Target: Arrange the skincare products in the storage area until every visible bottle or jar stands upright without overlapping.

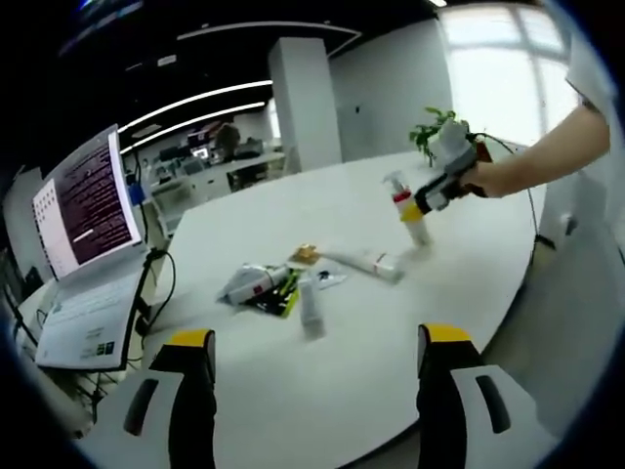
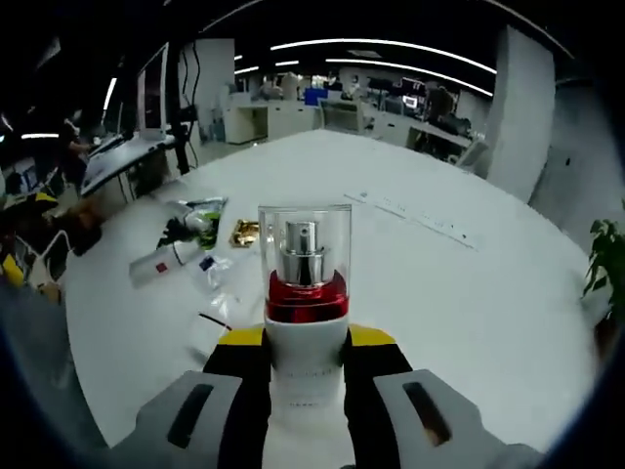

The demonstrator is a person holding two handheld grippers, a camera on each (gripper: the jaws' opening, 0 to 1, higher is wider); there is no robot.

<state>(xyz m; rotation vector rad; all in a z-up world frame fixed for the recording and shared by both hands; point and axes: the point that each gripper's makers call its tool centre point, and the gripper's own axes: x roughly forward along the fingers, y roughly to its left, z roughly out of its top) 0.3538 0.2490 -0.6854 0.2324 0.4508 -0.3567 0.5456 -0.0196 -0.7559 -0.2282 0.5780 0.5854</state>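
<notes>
White bench (image 1: 469,293) carries toppled tubes (image 1: 371,264); right tongs (image 2: 306,366) clamp the spray bottle (image 2: 304,293), left tongs (image 1: 317,376) apart. Releasing it tilted risks toppling.

Left gripper (image 1: 312,376) fingers spread apart, right gripper (image 2: 305,354) fingers clamped, arm outstretched

Both views face each other across one shared white table (image 1: 342,322).

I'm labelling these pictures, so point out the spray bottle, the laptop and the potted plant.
Spray bottle (image 2: 304,293), right gripper view, on its red collar.
Laptop (image 1: 86,200), left gripper view, on its lit screen.
Potted plant (image 2: 607,256), right gripper view, on its leaves.
</notes>
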